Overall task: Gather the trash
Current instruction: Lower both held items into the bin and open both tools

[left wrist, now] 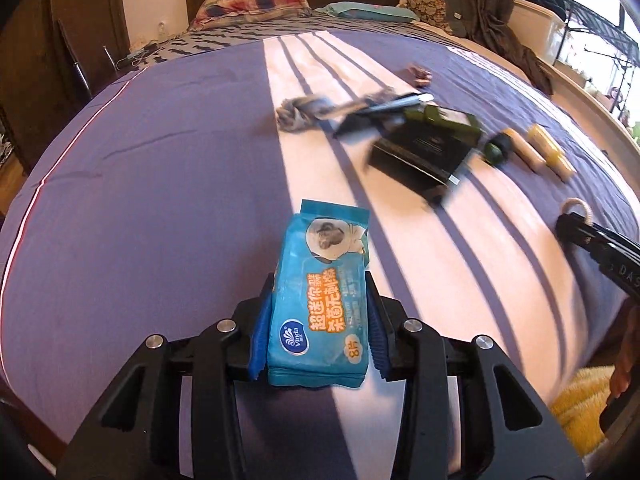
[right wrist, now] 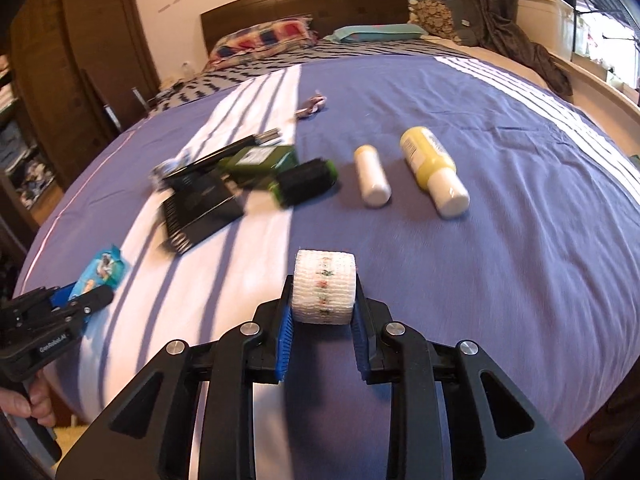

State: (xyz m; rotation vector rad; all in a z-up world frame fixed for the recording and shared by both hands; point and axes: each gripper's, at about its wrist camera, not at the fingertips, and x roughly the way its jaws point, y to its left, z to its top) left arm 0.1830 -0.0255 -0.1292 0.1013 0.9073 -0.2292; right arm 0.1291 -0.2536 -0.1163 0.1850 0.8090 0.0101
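Observation:
My left gripper is shut on a blue Vinda wet-wipe pack and holds it over the near part of the purple bed cover. It also shows in the right wrist view at the far left with the pack. My right gripper is shut on a white gauze roll over the bed's near edge. Its tip and the roll show at the right of the left wrist view.
On the bed lie a black box, a green box, a black-green cylinder, a white bottle, a yellow bottle, a crumpled grey tissue and a small wrapper. Pillows are at the headboard.

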